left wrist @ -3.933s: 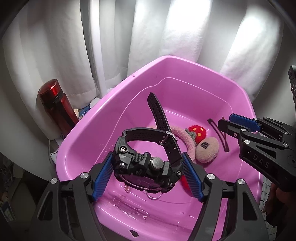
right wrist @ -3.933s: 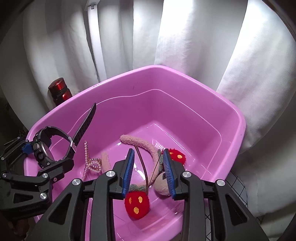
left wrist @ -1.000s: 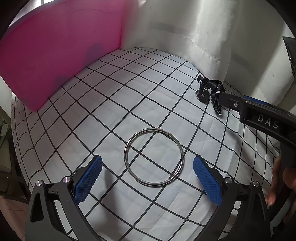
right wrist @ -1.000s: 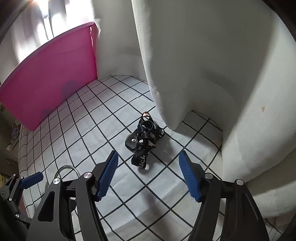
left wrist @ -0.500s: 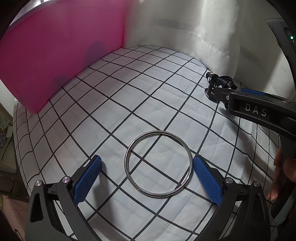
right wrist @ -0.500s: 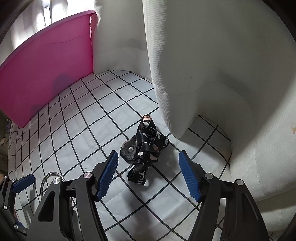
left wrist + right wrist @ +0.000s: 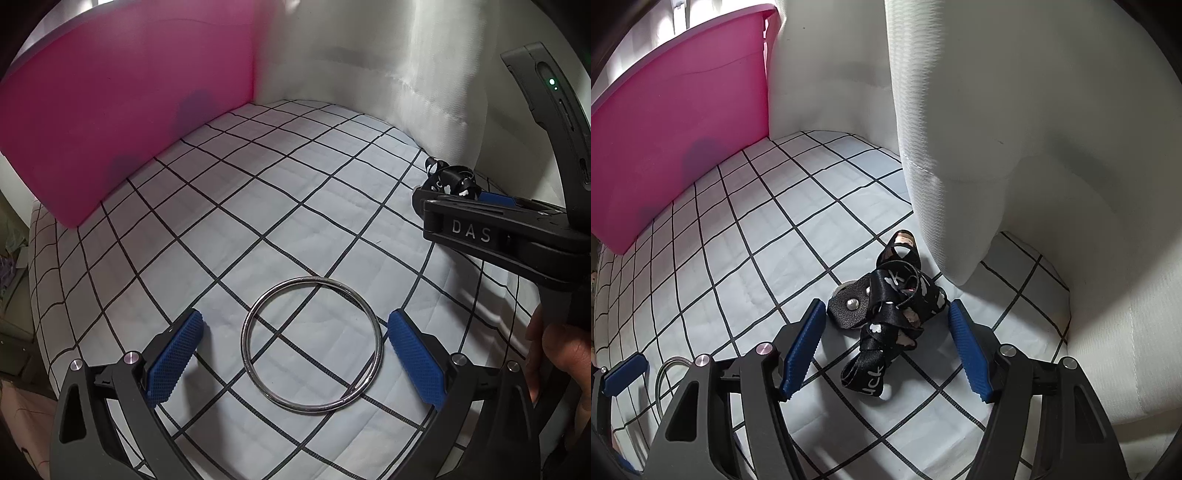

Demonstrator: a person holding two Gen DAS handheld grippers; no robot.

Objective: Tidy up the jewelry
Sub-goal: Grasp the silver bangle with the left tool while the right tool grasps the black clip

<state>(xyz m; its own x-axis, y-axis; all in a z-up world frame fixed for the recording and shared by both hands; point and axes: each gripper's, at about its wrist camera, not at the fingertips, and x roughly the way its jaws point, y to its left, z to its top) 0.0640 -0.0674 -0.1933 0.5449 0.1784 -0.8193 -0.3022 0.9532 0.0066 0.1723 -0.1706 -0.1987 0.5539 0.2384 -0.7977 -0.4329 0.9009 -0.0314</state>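
We see our left gripper [image 7: 295,354] spread wide, its blue knurled pads [image 7: 175,356] standing on either side of a thin metal bangle [image 7: 312,345] without touching it. The bangle is a smooth, polished silver hoop lying flat on a white quilted cloth [image 7: 221,229] crossed by a grid of black lines. The cloth has a soft, faintly puckered surface.

Our right gripper [image 7: 886,343] is released as well, its ribbed blue pads [image 7: 801,350] set apart to the left and right of a crumpled black strap [image 7: 894,314], clear of it on both sides. The strap is glossy ribbon printed with white and pinkish shapes and some white letters, only partly readable. A matte black leather tab with a silver rivet sits at its left. How the ribbon is folded we cannot make out. It lies on the cloth just in front of a hanging fold of white curtain [image 7: 960,147].

A pink plastic tub [image 7: 676,122] with a smooth wall stands on the cloth at the far left; its inside is hidden from us. In the right wrist view the bangle is mostly covered by our own gripper frame, only an arc showing. In the left wrist view the right gripper hides most of the strap.
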